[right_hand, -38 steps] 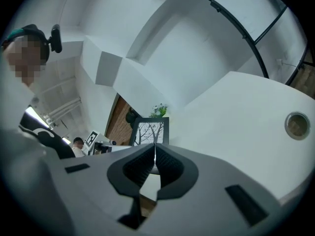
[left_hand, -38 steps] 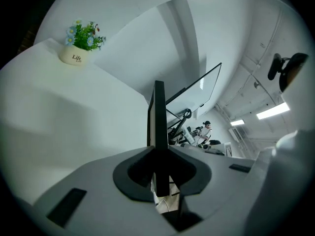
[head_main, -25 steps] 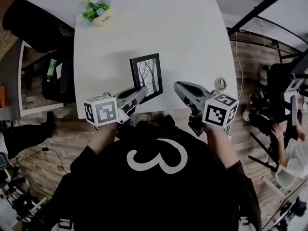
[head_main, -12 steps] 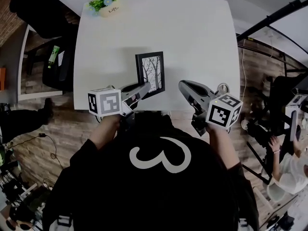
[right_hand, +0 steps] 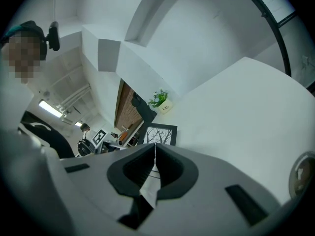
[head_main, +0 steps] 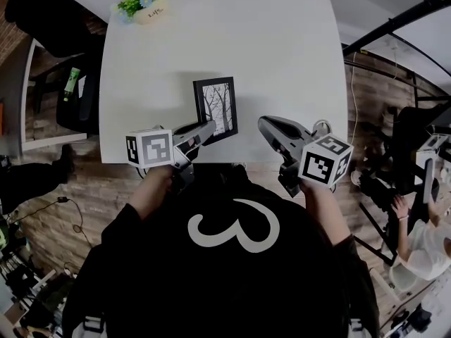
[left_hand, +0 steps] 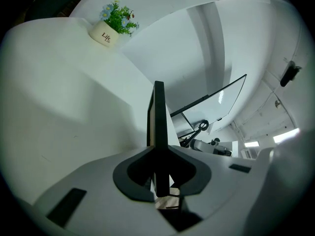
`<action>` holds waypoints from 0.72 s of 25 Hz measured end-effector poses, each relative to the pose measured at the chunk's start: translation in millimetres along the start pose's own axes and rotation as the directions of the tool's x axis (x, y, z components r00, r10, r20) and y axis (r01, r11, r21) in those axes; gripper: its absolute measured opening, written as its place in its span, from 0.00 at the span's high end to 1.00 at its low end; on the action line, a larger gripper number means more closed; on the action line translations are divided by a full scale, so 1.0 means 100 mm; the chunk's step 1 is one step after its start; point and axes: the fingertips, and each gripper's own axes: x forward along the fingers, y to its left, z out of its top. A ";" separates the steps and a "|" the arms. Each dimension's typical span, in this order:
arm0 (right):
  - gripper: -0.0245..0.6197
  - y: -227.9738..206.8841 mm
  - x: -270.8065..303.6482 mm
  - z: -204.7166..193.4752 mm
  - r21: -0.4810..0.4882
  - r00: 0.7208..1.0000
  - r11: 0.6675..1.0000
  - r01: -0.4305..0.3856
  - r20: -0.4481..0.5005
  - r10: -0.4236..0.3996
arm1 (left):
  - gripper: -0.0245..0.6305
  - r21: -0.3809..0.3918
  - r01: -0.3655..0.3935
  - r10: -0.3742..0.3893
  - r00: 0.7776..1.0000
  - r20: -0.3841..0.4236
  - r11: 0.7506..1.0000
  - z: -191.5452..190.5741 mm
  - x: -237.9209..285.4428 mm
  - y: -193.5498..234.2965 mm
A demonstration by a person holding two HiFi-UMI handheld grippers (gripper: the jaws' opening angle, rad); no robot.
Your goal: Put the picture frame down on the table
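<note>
The picture frame (head_main: 215, 110) is black, with a print of bare trees, and stands over the near part of the white table (head_main: 282, 55). My left gripper (head_main: 206, 127) is shut on its near left edge. In the left gripper view the frame (left_hand: 158, 127) shows edge-on and runs straight between the jaws of the left gripper (left_hand: 158, 173). My right gripper (head_main: 263, 124) hovers to the frame's right, shut and empty. In the right gripper view the frame (right_hand: 160, 133) shows just beyond the right gripper (right_hand: 155, 149). I cannot tell whether the frame's base touches the table.
A small potted plant (head_main: 144, 4) sits at the table's far left corner. A small round object (head_main: 323, 126) lies at the near right edge. A black chair (head_main: 49, 20) stands to the left. A seated person (head_main: 423, 224) and black stands are to the right.
The head view has shifted a little. The frame stays in my left gripper in about the same place, and the right gripper stays shut beside it.
</note>
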 end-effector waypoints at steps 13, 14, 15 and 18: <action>0.93 -0.01 -0.01 0.02 0.004 1.000 1.000 0.003 0.010 -0.003 | 0.86 -0.059 0.012 -0.014 1.000 -0.027 0.998 0.02 0.08 0.07; 0.93 -0.01 0.00 0.03 0.004 1.000 1.000 0.003 0.011 -0.003 | 0.86 -0.064 0.012 -0.014 0.999 -0.029 0.998 0.02 0.09 0.07; 0.93 -0.01 0.00 0.04 0.003 1.000 1.000 0.003 0.011 -0.003 | 0.86 -0.070 0.012 -0.014 0.999 -0.029 0.997 0.03 0.09 0.08; 0.93 -0.01 0.01 0.03 0.004 1.000 1.000 -0.003 0.016 0.003 | 0.86 -0.093 0.016 -0.018 1.000 -0.024 0.995 0.04 0.08 0.10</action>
